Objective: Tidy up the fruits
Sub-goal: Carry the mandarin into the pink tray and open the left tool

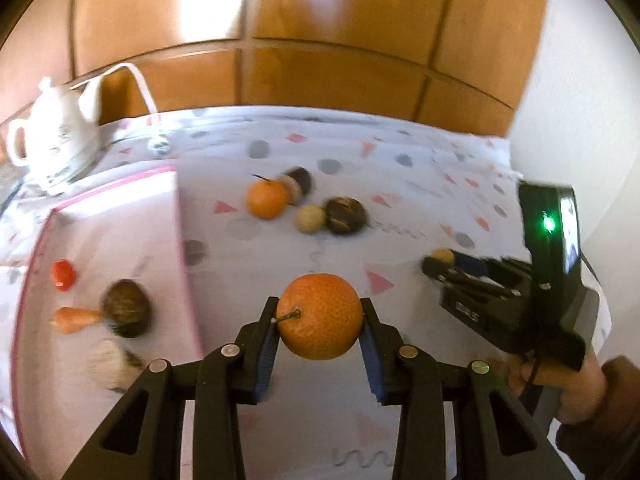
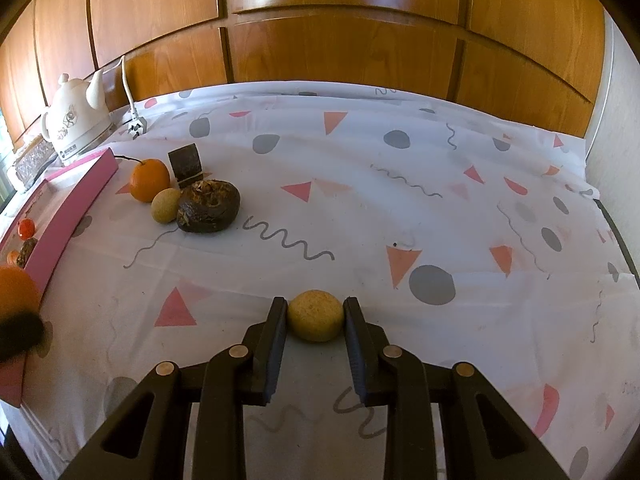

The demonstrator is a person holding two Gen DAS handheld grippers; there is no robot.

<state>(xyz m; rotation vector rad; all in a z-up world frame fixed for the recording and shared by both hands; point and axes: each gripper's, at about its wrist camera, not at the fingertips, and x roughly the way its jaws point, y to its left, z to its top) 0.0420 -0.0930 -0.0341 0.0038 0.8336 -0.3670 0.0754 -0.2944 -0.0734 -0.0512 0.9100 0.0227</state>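
- The left gripper (image 1: 320,328) is clamped on an orange (image 1: 320,317); both pads press its sides, and its stem points toward the left jaw.
- The orange hangs clear of the patterned tablecloth (image 1: 400,184), with bare cloth ahead of the jaws.
- Left of the left jaws runs the pink edge of a shallow tray (image 1: 184,248); inside it lie a small red fruit (image 1: 64,275), a dark brown round fruit (image 1: 126,308) and a small orange piece (image 1: 74,319), blurred.
- Farther ahead of the left jaws sits a cluster: a second orange (image 1: 267,199), a small tan ball (image 1: 310,218) and a dark wrinkled fruit (image 1: 345,215), touching or nearly so.
- The right gripper (image 2: 316,320) is closed on a small tan fruit (image 2: 316,315), pads on both sides; whether it rests on the cloth or hangs just above it cannot be told.
- Ahead and to the right of the right jaws the cloth lies open up to the wooden panel wall (image 2: 340,32).
- Far to the front-left stands a white teapot (image 2: 76,124), at the tray's far end.
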